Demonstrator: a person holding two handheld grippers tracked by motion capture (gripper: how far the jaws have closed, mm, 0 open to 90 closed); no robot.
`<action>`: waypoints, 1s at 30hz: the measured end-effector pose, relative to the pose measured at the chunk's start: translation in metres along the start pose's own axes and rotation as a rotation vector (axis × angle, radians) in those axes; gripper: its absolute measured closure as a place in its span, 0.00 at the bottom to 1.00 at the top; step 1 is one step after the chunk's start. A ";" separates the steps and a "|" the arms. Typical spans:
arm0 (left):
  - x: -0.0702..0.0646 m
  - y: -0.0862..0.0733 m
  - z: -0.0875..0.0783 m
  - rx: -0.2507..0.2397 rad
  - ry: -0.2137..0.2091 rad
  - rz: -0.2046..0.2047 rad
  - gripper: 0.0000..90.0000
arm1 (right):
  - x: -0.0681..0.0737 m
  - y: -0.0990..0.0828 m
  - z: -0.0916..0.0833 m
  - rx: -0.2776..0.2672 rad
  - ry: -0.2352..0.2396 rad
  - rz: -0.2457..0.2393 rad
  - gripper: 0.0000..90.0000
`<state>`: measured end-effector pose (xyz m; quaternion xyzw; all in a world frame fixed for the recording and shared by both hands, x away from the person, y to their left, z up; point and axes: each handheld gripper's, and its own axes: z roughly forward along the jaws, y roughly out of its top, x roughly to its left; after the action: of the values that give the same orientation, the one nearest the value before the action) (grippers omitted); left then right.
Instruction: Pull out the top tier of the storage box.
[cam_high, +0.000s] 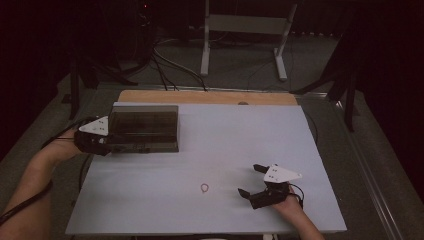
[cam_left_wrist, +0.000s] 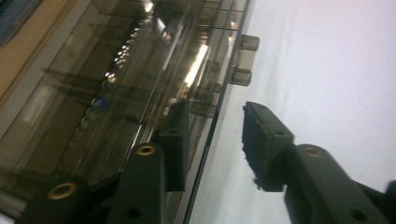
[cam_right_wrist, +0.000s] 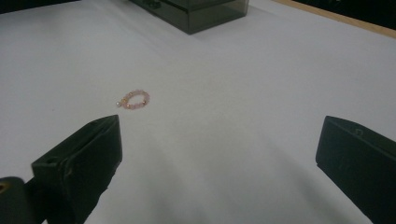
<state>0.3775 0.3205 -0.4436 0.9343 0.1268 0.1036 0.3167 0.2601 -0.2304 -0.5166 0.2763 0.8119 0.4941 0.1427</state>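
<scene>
Looking down from the high view, I have my left gripper (cam_high: 106, 140) at the left end of the smoky see-through box (cam_high: 144, 128), which sits at the far left of the white table (cam_high: 210, 150), near its back edge. In the left gripper view one jaw sits against the box wall (cam_left_wrist: 140, 93) and the other stands out over the bare table beside the box's edge; a gap shows between the outer pad and the edge, so I call the jaws part open with the box's edge between them, not pinching it. Two small knobs (cam_left_wrist: 243, 58) stick out of the box side further along. My right gripper (cam_high: 251, 181) rests near the front right of the table, jaws spread wide, nothing between them. A small pink bead bracelet (cam_high: 205, 188) lies flat on the table just to the left of it, apart from it; in the right gripper view the bracelet (cam_right_wrist: 134, 100) sits ahead of the jaws, the box (cam_right_wrist: 196, 11) far beyond.
</scene>
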 end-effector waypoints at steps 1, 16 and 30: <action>0.000 0.001 0.001 -0.001 -0.007 0.002 0.73 | 0.000 0.000 0.000 -0.001 0.001 0.001 0.01; 0.004 0.010 0.011 0.142 -0.009 0.092 0.84 | 0.000 0.000 0.000 0.001 0.001 -0.003 0.01; 0.006 0.014 0.012 0.160 -0.052 0.082 0.89 | 0.000 0.000 -0.001 0.000 -0.002 -0.004 0.01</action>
<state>0.3888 0.3049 -0.4439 0.9634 0.0880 0.0816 0.2398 0.2598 -0.2309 -0.5161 0.2755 0.8123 0.4934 0.1445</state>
